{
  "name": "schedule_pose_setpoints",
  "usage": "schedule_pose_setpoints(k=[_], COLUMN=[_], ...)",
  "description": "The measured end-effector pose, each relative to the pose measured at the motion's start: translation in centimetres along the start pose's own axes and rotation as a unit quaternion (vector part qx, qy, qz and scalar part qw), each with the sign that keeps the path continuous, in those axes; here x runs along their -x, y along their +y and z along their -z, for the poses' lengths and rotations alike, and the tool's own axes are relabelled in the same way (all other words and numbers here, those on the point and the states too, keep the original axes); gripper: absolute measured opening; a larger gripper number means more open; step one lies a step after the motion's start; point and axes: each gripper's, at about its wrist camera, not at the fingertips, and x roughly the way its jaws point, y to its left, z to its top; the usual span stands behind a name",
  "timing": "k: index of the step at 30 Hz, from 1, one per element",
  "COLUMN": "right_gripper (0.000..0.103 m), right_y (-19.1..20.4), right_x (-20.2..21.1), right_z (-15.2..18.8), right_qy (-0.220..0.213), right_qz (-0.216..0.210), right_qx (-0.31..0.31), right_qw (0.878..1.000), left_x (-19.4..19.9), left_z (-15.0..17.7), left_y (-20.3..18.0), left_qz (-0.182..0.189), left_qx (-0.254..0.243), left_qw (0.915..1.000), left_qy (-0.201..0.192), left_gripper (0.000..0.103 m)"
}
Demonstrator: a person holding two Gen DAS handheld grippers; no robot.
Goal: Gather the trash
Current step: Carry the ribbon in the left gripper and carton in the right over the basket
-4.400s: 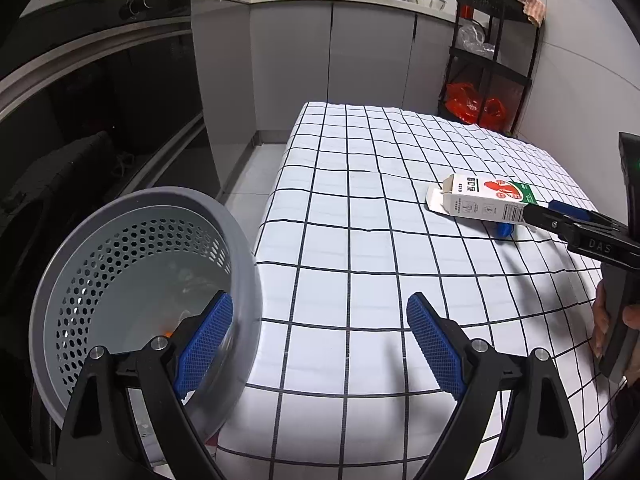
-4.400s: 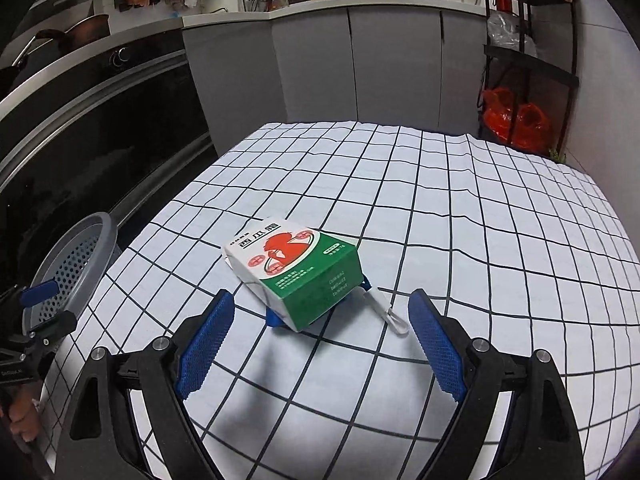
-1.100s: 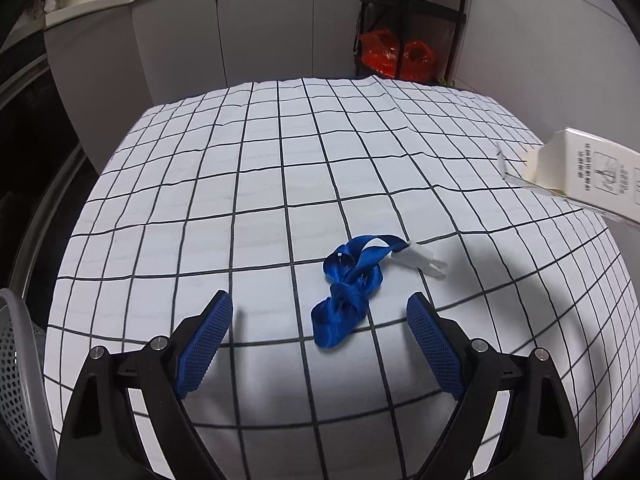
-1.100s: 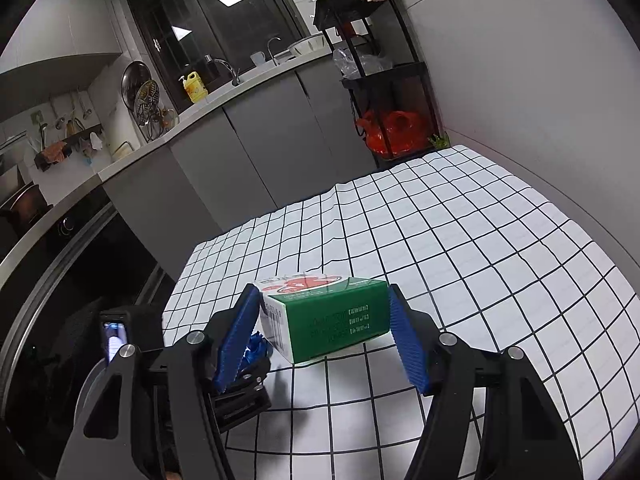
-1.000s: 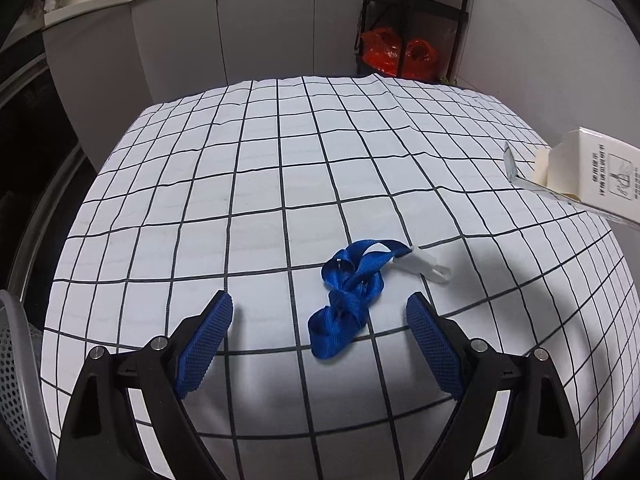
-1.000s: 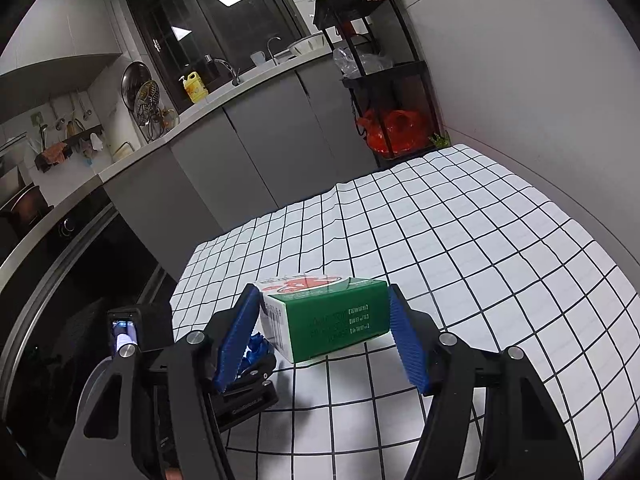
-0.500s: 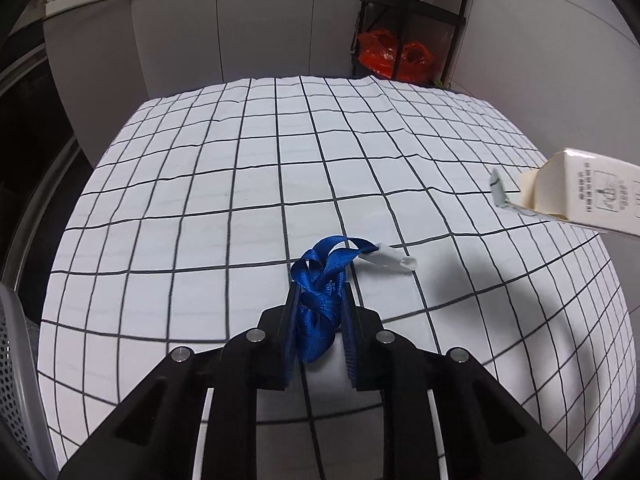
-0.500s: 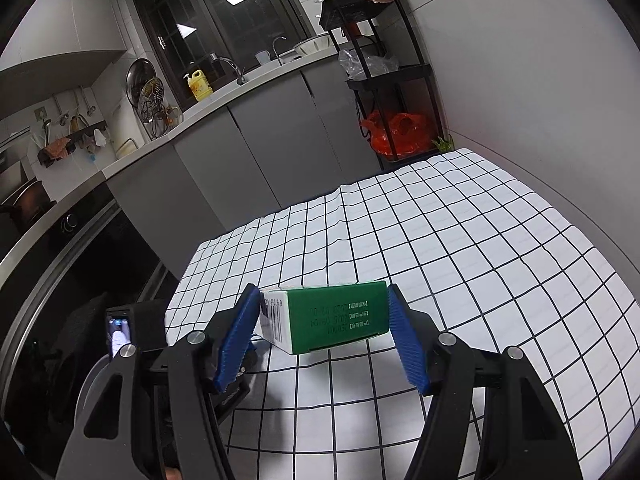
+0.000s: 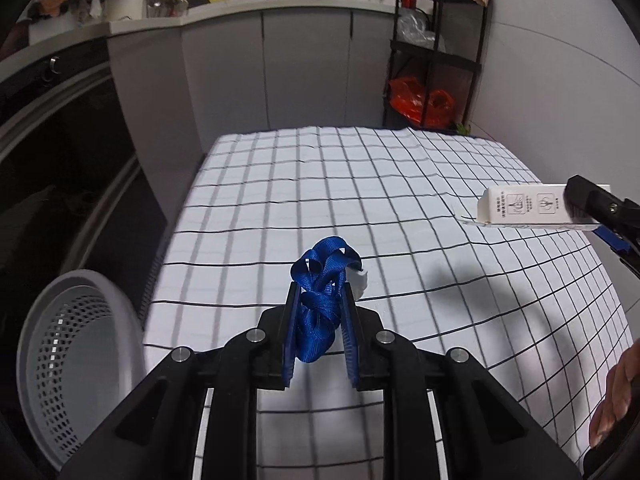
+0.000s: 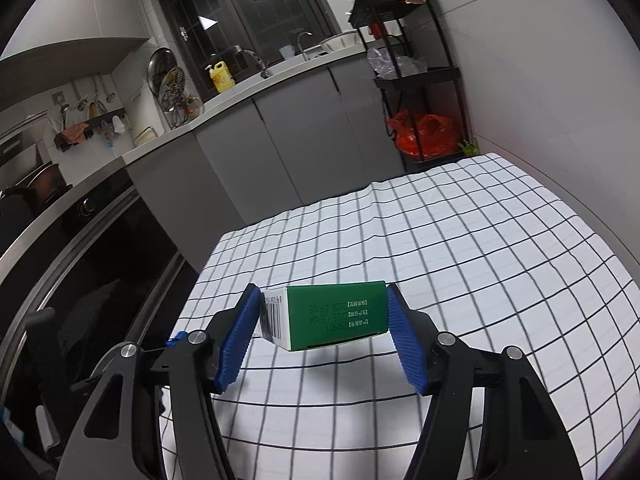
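A bunched blue lanyard (image 9: 319,300) with a white clip hangs above the checked tablecloth (image 9: 360,184), pinched between the blue pads of my left gripper (image 9: 319,322), which is shut on it. At the lower left of the left wrist view a grey perforated trash basket (image 9: 76,356) stands beside the table. My right gripper (image 10: 323,322) is shut on a green and white carton (image 10: 332,316), held sideways above the cloth. The same carton (image 9: 524,210) shows at the right edge of the left wrist view, with the right gripper's black finger on it.
Grey kitchen cabinets (image 9: 288,72) run behind the table. A black shelf rack (image 9: 436,52) with red bags stands at the far right corner. A dark oven front (image 10: 80,248) lines the left side. A person's hand (image 9: 616,400) shows at the lower right.
My left gripper closed on the blue lanyard and lifted it off the cloth, swinging left so the basket came into view. The right gripper kept its hold on the carton and shifted slightly.
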Motion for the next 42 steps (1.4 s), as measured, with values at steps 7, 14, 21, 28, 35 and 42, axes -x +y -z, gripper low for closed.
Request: schedule_pose_setpoints(k=[7,14,21,28,35,42], right_gripper=[0.061,0.06,0.06,0.06,0.06,0.06], right_y=[4.0,9.4,15.4,20.7,24.5,27.0], right_x=[-0.7,-1.5,-3.0,-4.9,-6.2,-6.6], right_z=[0.7,1.8,3.3,5.1,7.0,8.4], right_qy=[0.007,0.02,0.035,0.055,0.071,0.081], right_qz=[-0.025,-0.069,-0.109,-0.148,-0.173,-0.183], right_qx=[0.028,0.056,0.091,0.107,0.128,0.153], right_qw=[0.999,0.996,0.989,0.982,0.974,0.968], left_x=[3.6,6.4,8.3,9.3,9.3,8.7], left_z=[0.8,2.4,3.9,5.4,7.1,8.2], left_y=[3.9,8.7,14.0,18.4,22.7,25.6], left_qz=[-0.03,-0.061,-0.097,-0.137,-0.169,-0.186], left_qx=[0.018,0.047,0.078,0.11,0.146,0.17], left_qw=[0.9992,0.9966,0.9916,0.9839,0.9744,0.9677], left_qy=[-0.019,-0.029,-0.035,-0.031,-0.026,-0.016], left_gripper=[0.019,0.019,0.019,0.019,0.019,0.019])
